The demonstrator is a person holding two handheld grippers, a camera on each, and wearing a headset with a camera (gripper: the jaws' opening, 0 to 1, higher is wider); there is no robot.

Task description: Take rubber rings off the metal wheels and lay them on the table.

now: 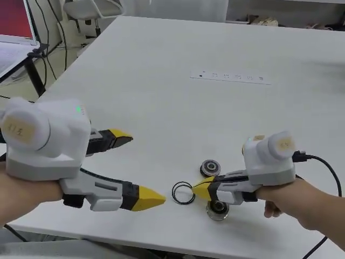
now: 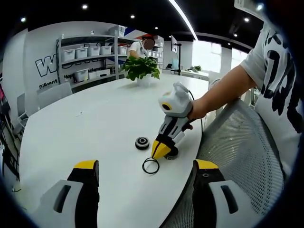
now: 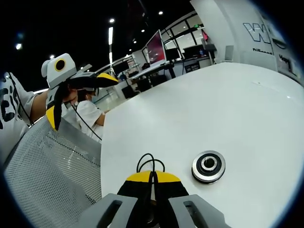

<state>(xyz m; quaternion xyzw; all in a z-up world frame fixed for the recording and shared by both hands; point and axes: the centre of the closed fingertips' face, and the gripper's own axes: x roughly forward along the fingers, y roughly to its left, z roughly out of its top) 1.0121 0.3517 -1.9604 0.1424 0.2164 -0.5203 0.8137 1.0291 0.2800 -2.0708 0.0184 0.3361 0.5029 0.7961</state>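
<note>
**White counter in a bright open office**

A wide white counter (image 1: 161,81) stretches ahead of the left hand-held gripper (image 1: 145,168) and the right hand-held gripper (image 1: 198,189). Well beyond both, a flush socket strip (image 1: 230,76) sits in its top. Past the far edge stands a white chair (image 1: 94,8), and off to the left hand-held gripper's side is a reddish screen (image 1: 13,19). In the left gripper view, far ahead, a potted plant (image 2: 140,69) stands at the counter's end. Shelves (image 2: 90,52) of white bins line a lettered wall, and ceiling spots (image 2: 84,6) and a light strip (image 2: 183,19) shine overhead. A grey mesh chair (image 2: 237,142) stands at the near edge.
</note>
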